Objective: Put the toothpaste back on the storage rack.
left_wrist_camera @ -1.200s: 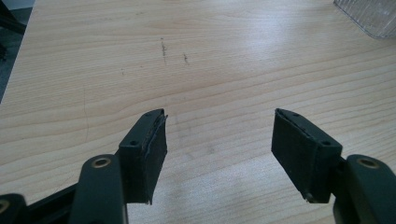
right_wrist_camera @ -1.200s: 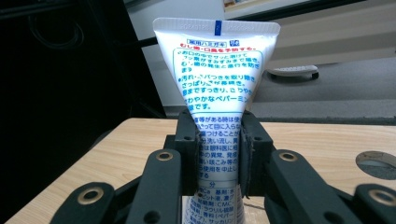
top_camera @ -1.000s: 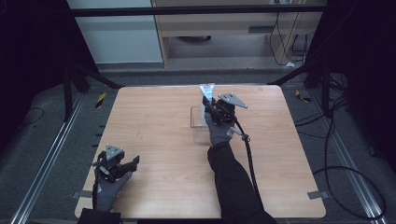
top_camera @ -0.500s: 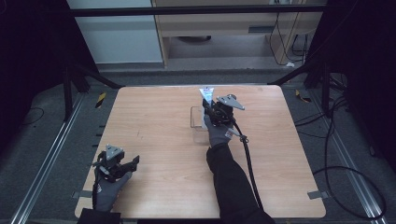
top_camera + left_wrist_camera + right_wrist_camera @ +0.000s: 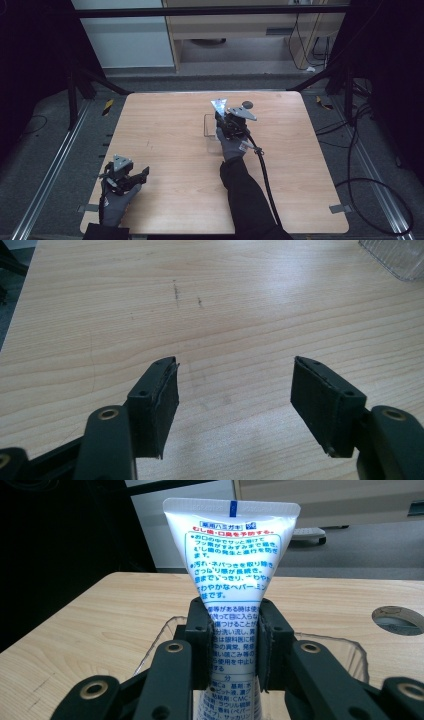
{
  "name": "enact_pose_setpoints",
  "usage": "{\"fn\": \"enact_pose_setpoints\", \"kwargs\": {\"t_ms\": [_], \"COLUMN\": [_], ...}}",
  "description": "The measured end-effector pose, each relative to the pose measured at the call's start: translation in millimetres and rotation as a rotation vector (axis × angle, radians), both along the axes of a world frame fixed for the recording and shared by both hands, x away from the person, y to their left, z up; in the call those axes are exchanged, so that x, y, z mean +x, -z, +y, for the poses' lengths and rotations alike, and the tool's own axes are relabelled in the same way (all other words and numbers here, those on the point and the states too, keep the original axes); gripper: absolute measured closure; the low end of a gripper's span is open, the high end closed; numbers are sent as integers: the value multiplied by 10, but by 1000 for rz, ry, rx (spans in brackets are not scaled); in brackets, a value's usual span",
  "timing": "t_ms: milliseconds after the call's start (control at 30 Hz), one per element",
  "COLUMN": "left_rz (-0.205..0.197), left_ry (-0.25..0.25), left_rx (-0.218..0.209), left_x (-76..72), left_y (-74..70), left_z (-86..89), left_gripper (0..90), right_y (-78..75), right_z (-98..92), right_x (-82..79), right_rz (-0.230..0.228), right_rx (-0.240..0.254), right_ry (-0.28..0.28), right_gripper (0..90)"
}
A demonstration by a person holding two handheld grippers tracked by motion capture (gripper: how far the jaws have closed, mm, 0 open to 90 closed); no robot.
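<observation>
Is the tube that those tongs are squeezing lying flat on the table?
No, the right tongs hold the white tube upright, its crimped flat end pointing up, above a clear plastic container.

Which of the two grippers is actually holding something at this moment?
The right gripper: its jaws clamp a white toothpaste tube. The left gripper stands open over bare table.

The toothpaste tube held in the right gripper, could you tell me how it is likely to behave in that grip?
The toothpaste tube looks soft-walled, so the right gripper pinching its body would probably dent it. Its glossy plastic may slip a little. Its flat crimped end fans wide, so laid flat it probably would not roll.
</observation>
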State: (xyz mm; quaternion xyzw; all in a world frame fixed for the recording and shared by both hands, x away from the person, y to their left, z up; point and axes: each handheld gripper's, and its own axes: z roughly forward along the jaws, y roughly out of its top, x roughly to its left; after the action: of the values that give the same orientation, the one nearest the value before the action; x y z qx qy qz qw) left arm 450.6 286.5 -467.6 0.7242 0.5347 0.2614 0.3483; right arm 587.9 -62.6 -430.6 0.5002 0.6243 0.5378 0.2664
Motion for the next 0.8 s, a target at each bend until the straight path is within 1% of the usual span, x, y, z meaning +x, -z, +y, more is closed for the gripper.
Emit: {"fn": "enact_pose_setpoints", "kwargs": {"t_ms": [233, 400, 467, 533, 600, 633, 667, 800], "left_rz": [-2, -1, 0, 1, 0, 0, 0, 0], "left_ry": [0, 1, 1, 0, 2, 1, 2, 1], "left_rx": [0, 1, 2, 3, 3, 3, 2, 3], "left_x": [-2, 0, 1, 1, 1, 0, 0, 0], "left_y": [-3, -1, -1, 0, 0, 0, -1, 0], "left_z": [-1, -3, -3, -3, -5, -6, -7, -6], "left_gripper": [346, 346, 346, 347, 346, 346, 346, 346], "right_y": [17, 32, 36, 28, 17, 19, 19, 38], "right_z": [23, 20, 14, 4, 4, 12, 12, 15], "right_x": [-23, -42, -58, -72, -88, -101, -101, -113], "right_rz": [7, 25, 22, 29, 26, 38, 38, 43], "right_rx": [-22, -37, -40, -42, -66, -91, -91, -122], "right_ry": [-2, -9, -7, -9, -12, -18, -18, -24], "right_gripper": [710, 703, 700, 698, 691, 670, 670, 641]}}
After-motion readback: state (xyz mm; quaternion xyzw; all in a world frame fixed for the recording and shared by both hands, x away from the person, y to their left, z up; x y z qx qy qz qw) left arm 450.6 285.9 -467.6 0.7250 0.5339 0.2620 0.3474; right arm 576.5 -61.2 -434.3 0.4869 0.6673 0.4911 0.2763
